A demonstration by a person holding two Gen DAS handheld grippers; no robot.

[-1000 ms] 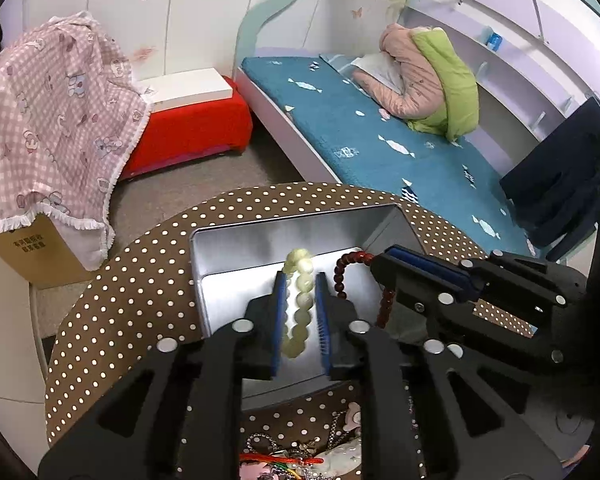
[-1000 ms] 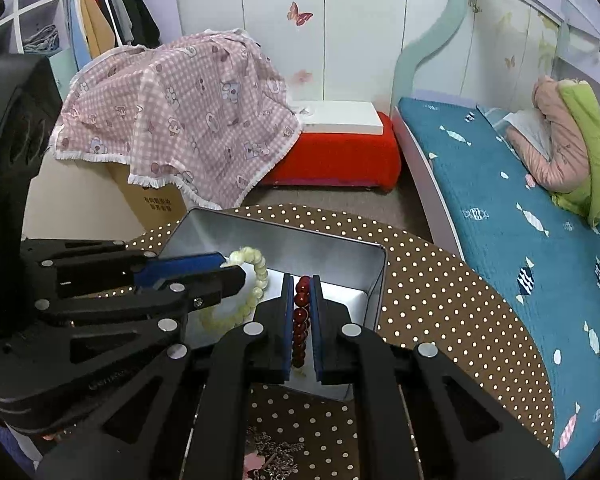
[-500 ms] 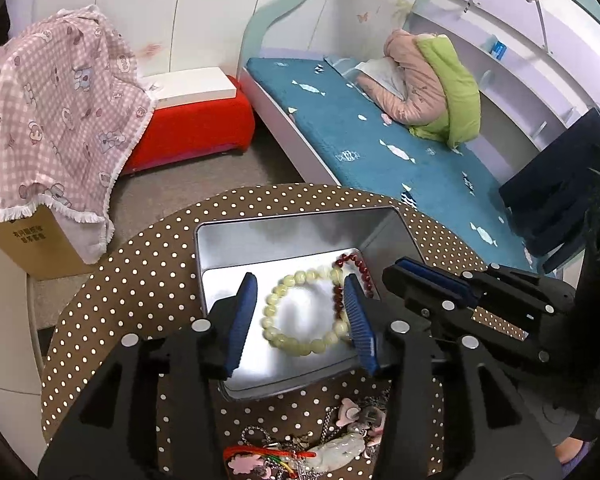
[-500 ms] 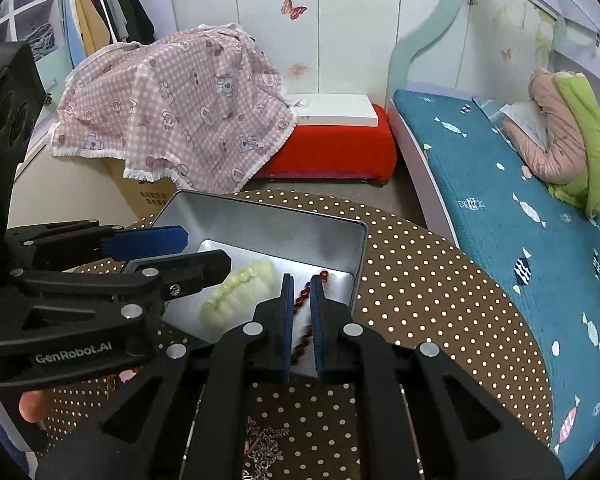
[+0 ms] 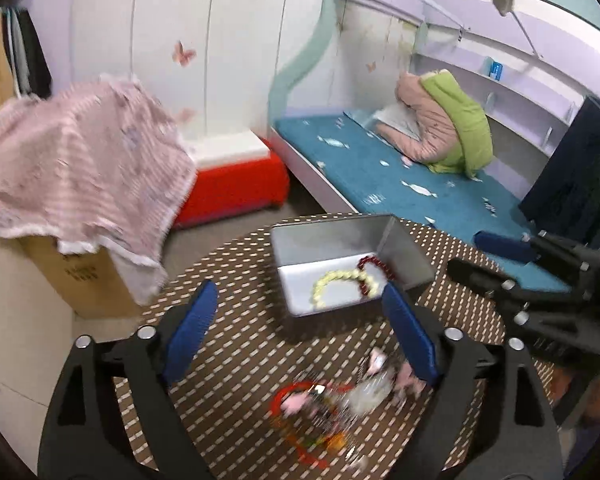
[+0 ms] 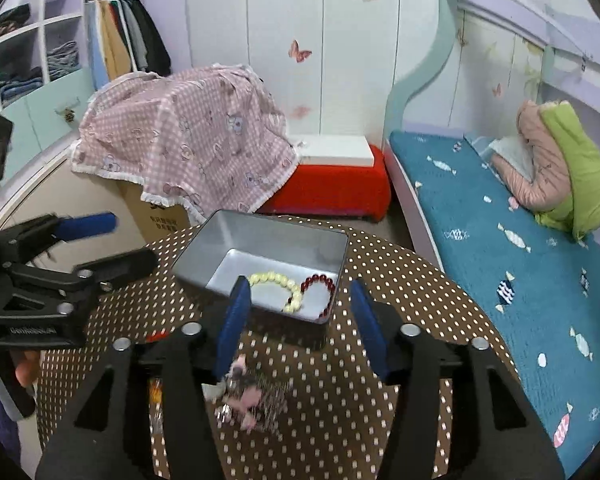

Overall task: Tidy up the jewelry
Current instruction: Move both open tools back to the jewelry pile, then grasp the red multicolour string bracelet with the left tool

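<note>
Left wrist view: left gripper (image 5: pixel 300 334) now back from the tin (image 5: pixel 410 249) and above the table (image 5: pixel 236 264), jaws opening wide with nothing between them. A second ago clamped on the pale bracelet (image 5: pixel 342 284) over the tin; now lying loose on the tin floor, touching the red bracelet (image 5: pixel 370 274). Blurred jewelry pile (image 5: pixel 328 408) below the fingers, outside the tin.

Right wrist view: right gripper (image 6: pixel 298 322) likewise pulled back, jaws opening, empty. Earlier pinching the red bracelet (image 6: pixel 320 292); now dropped in the tin (image 6: pixel 204 248) beside the pale bracelet (image 6: pixel 278 286). Left gripper (image 6: pixel 100 242) at the left edge, also apart. Pile (image 6: pixel 246 398) near the fingers, on the table (image 6: pixel 400 280).

Meaning for the task: two bracelets stowed, both grippers free, probably heading for the pile next.
</note>
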